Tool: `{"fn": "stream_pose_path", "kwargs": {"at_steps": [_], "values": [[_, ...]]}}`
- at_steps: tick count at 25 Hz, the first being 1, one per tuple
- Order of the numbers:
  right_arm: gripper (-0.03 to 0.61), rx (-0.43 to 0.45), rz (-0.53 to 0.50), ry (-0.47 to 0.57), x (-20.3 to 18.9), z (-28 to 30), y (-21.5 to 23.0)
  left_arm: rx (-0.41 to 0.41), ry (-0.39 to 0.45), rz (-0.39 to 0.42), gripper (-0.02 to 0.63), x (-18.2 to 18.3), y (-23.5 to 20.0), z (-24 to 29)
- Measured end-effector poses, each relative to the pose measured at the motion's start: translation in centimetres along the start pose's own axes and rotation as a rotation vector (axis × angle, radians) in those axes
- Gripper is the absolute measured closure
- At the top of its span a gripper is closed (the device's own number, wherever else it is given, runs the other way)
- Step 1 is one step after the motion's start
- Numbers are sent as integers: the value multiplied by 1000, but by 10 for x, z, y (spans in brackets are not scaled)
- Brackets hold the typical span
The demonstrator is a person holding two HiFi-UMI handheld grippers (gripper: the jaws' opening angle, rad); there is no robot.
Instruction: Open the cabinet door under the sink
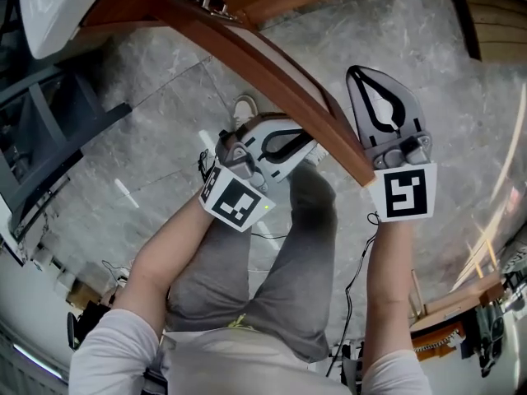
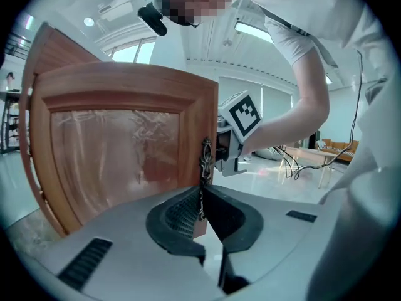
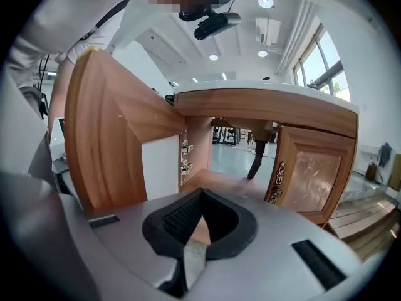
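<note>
The cabinet door (image 1: 272, 76) under the sink (image 1: 49, 6) is seen standing well out from the cabinet body, so the opening is judged to be largely done; in the head view the door is shown from above as a wooden edge running between the two grippers, over the grey floor (image 1: 156, 146); the left gripper (image 2: 202, 196) is clenched on the ornate metal handle (image 2: 205, 158) at the door's free edge, the lower part of the handle being pinched between the jaw tips; the right gripper (image 3: 200, 194) is held on the other side of the door, its jaws closed together with nothing between them; what is left, as far as can be judged, is at most a little more swing and the letting go of the handle

The grip on the handle is shown only by the left gripper view, where the door's outer face with its framed panel (image 2: 119, 155) is also seen, and the right gripper's marker cube (image 2: 241, 113) just beyond the door edge; the cabinet's inside is shown only by the right gripper view: the door's inner face at the left, hinge fittings (image 3: 185, 158) on an inner wall, a dark drain pipe (image 3: 258, 162) hanging down, and a second door (image 3: 313, 168), shut, at the right; the placing of both grippers on either side of the door is given only by the head view
</note>
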State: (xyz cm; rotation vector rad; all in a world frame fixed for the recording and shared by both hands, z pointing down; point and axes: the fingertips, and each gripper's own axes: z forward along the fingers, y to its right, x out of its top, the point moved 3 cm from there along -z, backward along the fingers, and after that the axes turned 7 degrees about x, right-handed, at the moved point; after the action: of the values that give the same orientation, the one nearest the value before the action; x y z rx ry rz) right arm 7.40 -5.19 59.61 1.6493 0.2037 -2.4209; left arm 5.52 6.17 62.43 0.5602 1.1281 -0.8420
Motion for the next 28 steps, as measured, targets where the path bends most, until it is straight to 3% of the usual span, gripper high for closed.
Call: {"fn": "stream_pose_path", "kwargs": {"at_steps": [9, 15, 28], "values": [[546, 25, 36, -12, 4, 8, -27, 177, -45, -61, 597, 2, -35, -28], [548, 27, 76, -27, 10, 5, -40, 244, -50, -99, 597, 14, -44, -46], [546, 141, 150, -33, 56, 16, -99, 374, -82, -176, 598, 39, -67, -109]]}}
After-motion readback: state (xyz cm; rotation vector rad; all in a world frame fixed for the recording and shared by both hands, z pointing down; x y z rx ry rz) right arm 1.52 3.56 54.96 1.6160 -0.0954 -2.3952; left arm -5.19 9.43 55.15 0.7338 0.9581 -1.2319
